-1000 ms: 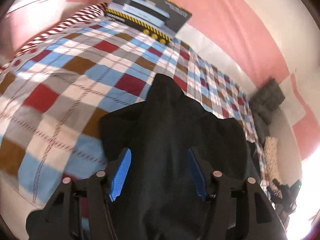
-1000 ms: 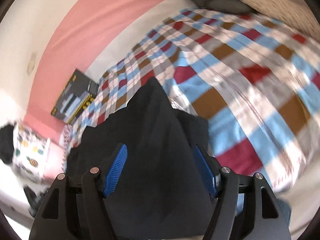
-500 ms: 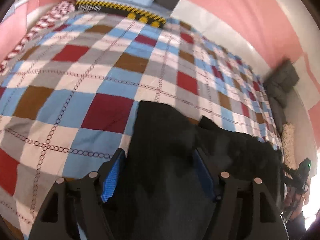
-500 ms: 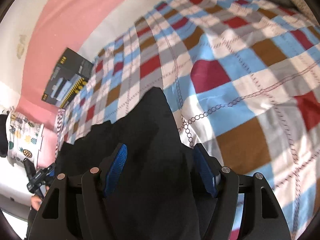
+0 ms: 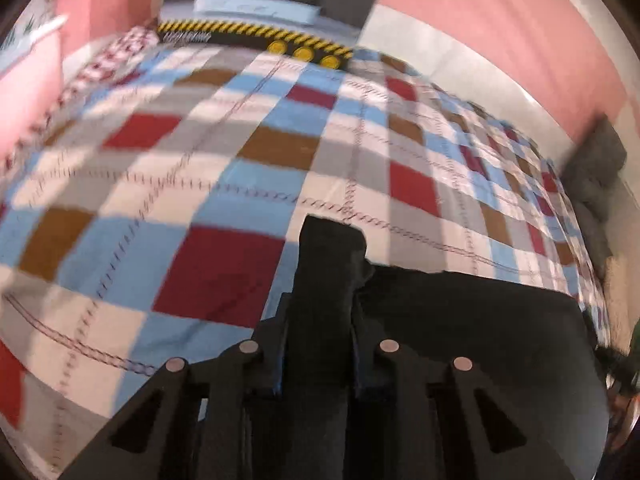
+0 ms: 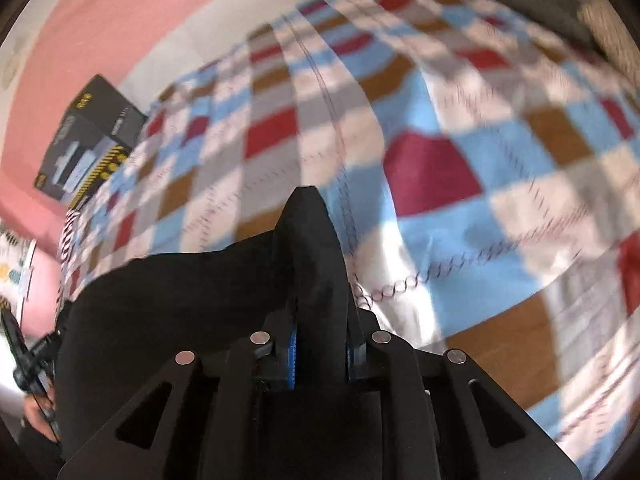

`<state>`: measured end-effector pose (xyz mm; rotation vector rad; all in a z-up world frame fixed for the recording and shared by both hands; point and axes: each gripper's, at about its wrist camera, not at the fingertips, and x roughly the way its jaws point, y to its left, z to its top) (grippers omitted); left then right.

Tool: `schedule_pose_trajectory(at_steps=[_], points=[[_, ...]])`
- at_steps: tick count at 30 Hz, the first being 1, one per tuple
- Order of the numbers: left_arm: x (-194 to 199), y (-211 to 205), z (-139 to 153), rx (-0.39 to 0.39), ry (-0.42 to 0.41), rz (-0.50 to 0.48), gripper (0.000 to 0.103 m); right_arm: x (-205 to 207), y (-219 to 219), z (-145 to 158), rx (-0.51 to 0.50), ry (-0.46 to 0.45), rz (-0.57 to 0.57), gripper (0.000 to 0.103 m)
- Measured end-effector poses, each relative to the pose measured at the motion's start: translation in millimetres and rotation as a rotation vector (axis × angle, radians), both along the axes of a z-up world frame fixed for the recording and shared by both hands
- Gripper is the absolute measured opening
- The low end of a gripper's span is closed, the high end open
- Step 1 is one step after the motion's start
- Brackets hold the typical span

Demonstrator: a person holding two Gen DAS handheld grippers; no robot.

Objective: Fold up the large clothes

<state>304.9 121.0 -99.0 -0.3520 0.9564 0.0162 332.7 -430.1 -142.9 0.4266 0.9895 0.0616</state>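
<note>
Pinching black garment [image 5: 472, 320] corners, left hand-held gripper [image 5: 320, 320] and right hand-held gripper [image 6: 318, 304] stay-free clamped; checkered bedspread [image 5: 224, 168] toward 12 o'clock.

Bright, motion-blurred, fisheye-warped edges

The bed [image 5: 224, 184] is covered by a checked bedspread [image 6: 460, 216] in red, blue, brown, grey and white squares crossed by thin chain-pattern lines; a black garment [image 5: 480, 320] lies on its near part, spread flat with one edge bunched upward; a dark printed box [image 5: 276, 4] stands at the far end against the pink wall; grey cushions [image 5: 596, 176] sit at another edge.
</note>
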Motion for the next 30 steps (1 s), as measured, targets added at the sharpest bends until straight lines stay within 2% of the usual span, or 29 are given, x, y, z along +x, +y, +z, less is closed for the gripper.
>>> schedule_pose_trajectory(at_steps=[6, 12, 15, 18, 23, 27, 30], points=[[2, 2, -17, 0.003, 0.004, 0.034, 0.027, 5, -4, -18, -0.010, 0.011, -0.015, 0.020], [4, -5, -23, 0.064, 0.032, 0.040, 0.031, 8, 4, -25, -0.070, 0.030, -0.013, 0.025], [6, -5, -21, 0.075, 0.057, 0.040, 0.036, 9, -1, -21, -0.071, 0.052, -0.029, 0.035], [4, -1, -6, 0.081, 0.073, 0.042, 0.039, 3, -4, -3, -0.080, 0.041, -0.042, 0.037], [-13, 15, 29, 0.022, 0.028, 0.062, 0.039, -30, -6, 49, -0.100, -0.084, -0.049, 0.039], [-41, 16, 64, 0.027, -0.044, 0.070, 0.039, -64, 12, 82, -0.117, -0.190, 0.004, 0.039], [-66, -9, 83, 0.032, -0.116, -0.003, 0.041, -86, 34, 86, -0.129, -0.230, 0.057, 0.039]])
